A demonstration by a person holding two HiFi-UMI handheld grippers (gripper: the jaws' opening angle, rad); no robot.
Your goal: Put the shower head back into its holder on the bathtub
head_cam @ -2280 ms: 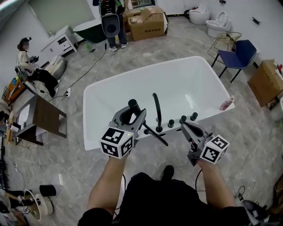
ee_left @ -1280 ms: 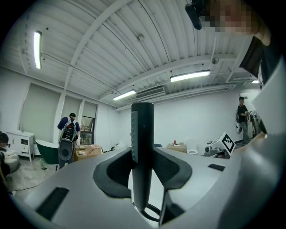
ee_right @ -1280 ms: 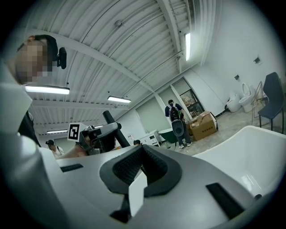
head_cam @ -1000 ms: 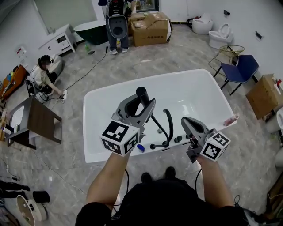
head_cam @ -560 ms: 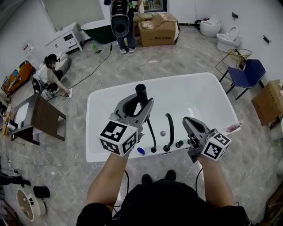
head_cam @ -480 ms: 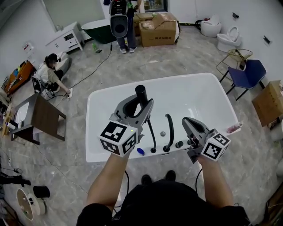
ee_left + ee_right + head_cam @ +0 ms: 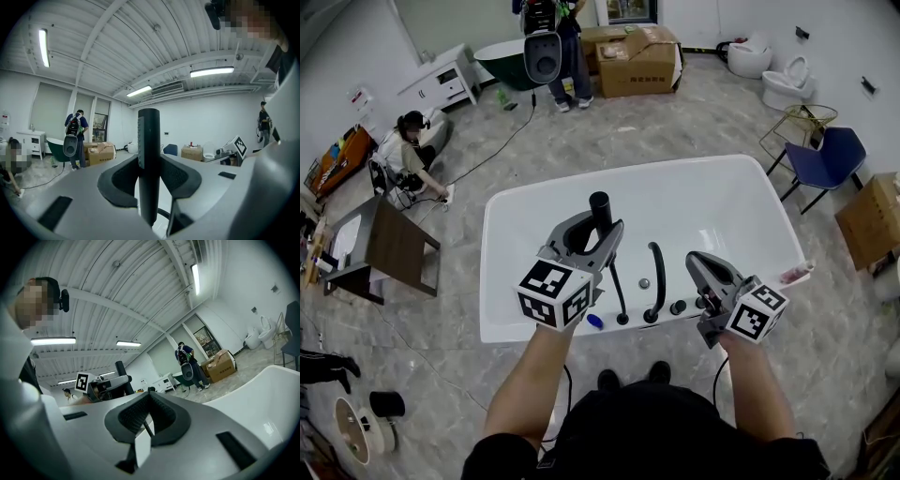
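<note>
Our left claw (image 7: 600,226) pinches the shower head (image 7: 148,159) upright above the bathtub (image 7: 502,328) near rim; our right claw (image 7: 693,259) is pressed together, empty.

Bright ceiling tubes (image 7: 212,71) overhead; sharp, fisheye-bent edges.

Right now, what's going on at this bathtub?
A person stands at the bathtub with a gripper in each hand. The left gripper is clamped on the black shower head, holding it upright above the near rim, just left of the curved black spout; it is not in its holder yet. The right gripper is shut and empty, hovering over the rim.
</note>
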